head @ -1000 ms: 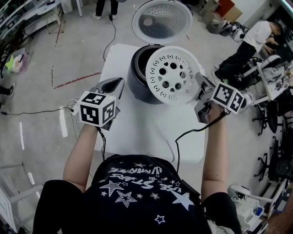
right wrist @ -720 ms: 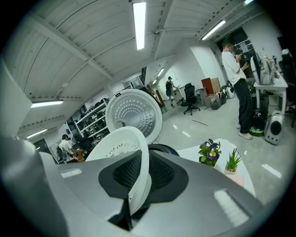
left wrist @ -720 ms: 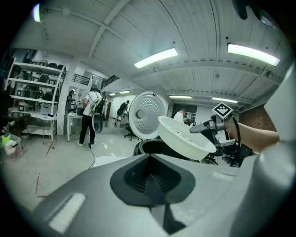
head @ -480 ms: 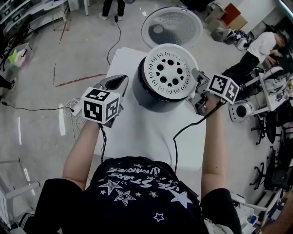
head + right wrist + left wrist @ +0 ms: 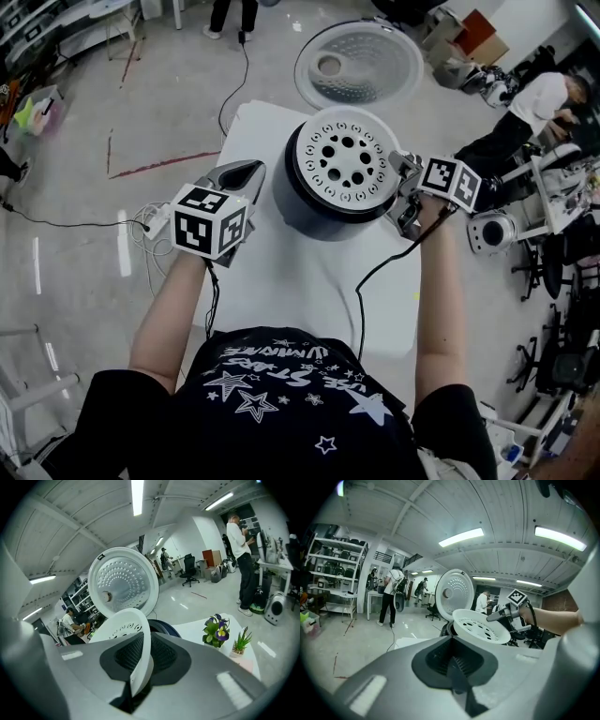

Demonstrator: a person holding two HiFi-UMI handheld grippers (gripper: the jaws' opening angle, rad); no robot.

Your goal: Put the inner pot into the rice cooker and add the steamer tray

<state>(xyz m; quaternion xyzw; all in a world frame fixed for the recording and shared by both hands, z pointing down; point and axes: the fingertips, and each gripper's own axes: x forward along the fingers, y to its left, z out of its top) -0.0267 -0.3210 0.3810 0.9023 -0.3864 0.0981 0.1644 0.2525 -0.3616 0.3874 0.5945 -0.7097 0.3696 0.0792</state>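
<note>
- Head view: steamer tray [image 5: 343,169] has slid in from 3 o'clock and is now centred over rice cooker [image 5: 298,204], so nearly seated. My R gripper [image 5: 403,180] is at its 3 o'clock rim; open lid [image 5: 361,64] at 12, no obstruction.
- Left gripper view: my L gripper [image 5: 457,667] is pressed together, empty.
- Right gripper view: R jaws pinch tray rim; potted plants [image 5: 216,632] at 3 o'clock, well apart.

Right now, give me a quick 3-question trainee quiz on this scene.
1. True or false: the steamer tray sits level, fully seated in the rice cooker.
2. Which side's gripper clamps the tray's rim? A. left B. right C. neither
3. Fill in: the cooker's lid stands ____.
Key: 1 false, it hangs tilted over the opening. 2 B, the right gripper; the left gripper is shut on nothing. 3 open.
</note>
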